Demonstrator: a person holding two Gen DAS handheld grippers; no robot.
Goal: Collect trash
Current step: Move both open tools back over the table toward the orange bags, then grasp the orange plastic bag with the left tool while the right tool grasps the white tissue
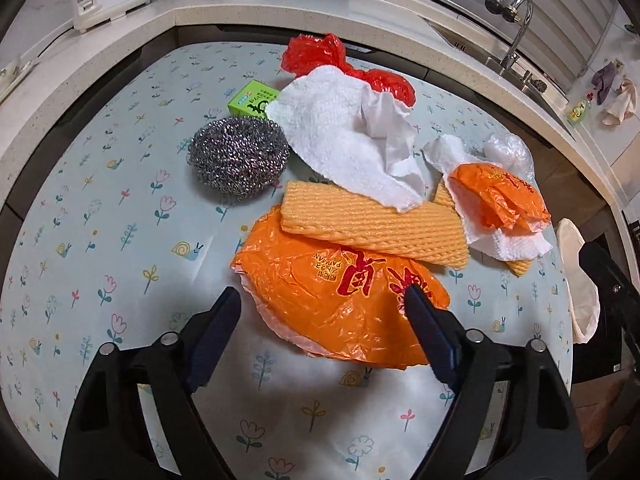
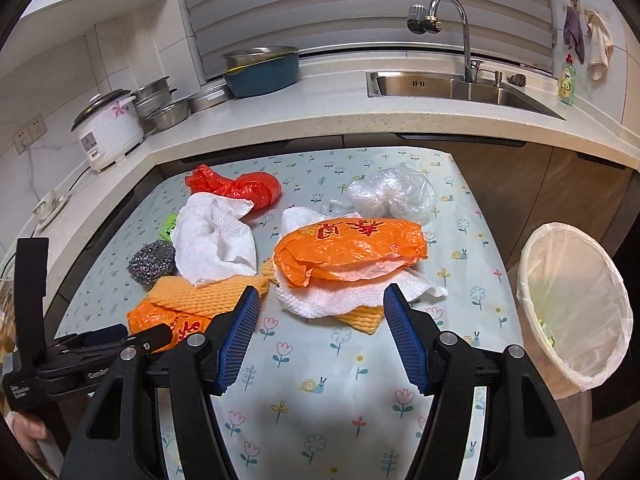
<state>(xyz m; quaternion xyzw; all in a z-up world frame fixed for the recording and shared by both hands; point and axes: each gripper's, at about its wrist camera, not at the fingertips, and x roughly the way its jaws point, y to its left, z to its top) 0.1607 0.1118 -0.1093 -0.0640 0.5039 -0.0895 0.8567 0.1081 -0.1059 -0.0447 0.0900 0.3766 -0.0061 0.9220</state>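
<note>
Left hand-held gripper (image 1: pixel 322 300) straddles orange bag (image 1: pixel 328 304), open.

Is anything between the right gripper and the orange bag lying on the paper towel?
Nothing visible: the right gripper is open, with only bare tablecloth before the paper towel and the orange bag on it.

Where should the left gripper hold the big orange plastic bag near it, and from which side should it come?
Probably the crumpled near edge of the orange bag, approached from the front: the open left gripper already straddles it, while the yellow foam sheet overlaps its far edge.
</note>
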